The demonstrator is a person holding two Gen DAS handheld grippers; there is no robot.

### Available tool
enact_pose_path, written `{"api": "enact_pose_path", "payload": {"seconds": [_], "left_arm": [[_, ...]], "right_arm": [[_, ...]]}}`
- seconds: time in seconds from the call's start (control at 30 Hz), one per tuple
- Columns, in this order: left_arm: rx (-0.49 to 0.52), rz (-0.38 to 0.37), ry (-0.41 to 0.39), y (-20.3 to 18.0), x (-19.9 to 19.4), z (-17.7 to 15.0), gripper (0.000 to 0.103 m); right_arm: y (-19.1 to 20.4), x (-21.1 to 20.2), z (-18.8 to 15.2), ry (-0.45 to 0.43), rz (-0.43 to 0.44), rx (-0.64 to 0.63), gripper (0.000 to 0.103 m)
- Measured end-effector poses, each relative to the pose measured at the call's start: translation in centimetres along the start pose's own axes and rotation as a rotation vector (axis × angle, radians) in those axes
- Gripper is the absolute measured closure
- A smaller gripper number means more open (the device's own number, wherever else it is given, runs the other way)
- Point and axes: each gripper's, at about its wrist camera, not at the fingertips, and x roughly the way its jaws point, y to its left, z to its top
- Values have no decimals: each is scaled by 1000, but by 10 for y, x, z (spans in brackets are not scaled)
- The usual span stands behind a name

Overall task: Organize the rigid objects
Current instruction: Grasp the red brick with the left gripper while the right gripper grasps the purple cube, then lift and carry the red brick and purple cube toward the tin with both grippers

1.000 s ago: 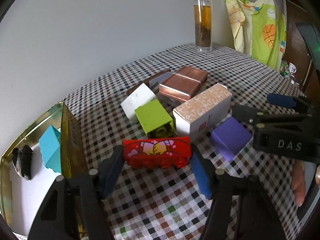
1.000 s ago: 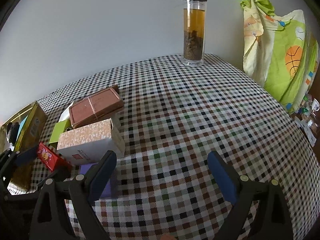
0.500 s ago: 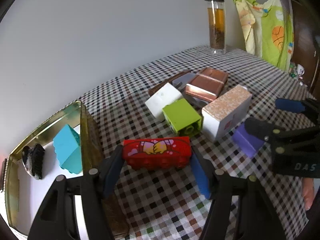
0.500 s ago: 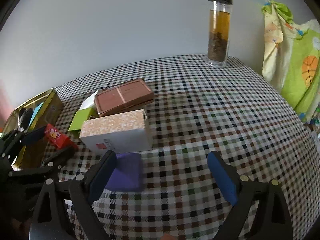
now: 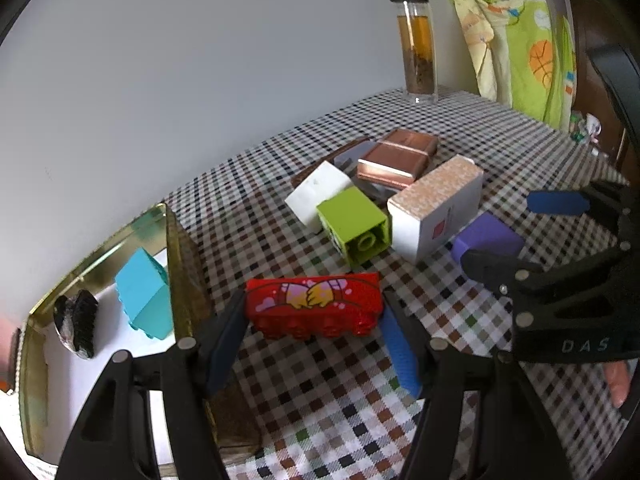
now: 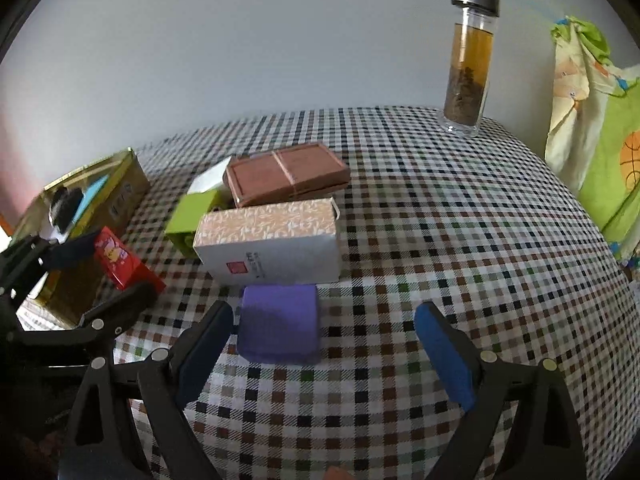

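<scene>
White "DAS" lettering on right gripper [image 5: 560, 240]

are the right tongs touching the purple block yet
Apart. The right wrist view shows the purple block lying between the open right tongs, with checked tablecloth plainly visible between the block and the blue right pad; a thin gap shows beside the left pad.

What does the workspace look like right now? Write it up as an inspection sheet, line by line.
Surface: checkered tablecloth.
Job's things: red brick; purple block; green brick; patterned carton; brown box; white block; gold tin holding a teal block.
Clutter: tea bottle.
Grippers: left gripper shut on red brick; right gripper open around purple block.
Cables: nothing seen.
Surroundings: grey wall, hanging cloth.
</scene>
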Motion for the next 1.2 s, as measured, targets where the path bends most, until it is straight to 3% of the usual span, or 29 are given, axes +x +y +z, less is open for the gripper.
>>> {"api": "enact_pose_path", "payload": {"seconds": [0.1, 0.17, 0.43, 0.53, 1.2], "left_arm": [[-6, -10, -1, 1, -1, 0, 38], [-8, -21, -1, 2, -2, 1, 38], [17, -54, -24, -10, -12, 0, 38], [34, -59, -29, -18, -16, -1, 38], [-14, -86, -25, -15, -29, -8, 38]], "right_arm": [[1, 4, 0, 22, -3, 0, 12], [3, 8, 0, 39, -1, -4, 23], [6, 4, 2, 23, 0, -21, 50], [5, 0, -1, 20, -4, -14, 56], [6, -13, -12, 14, 3, 8, 60]]}}
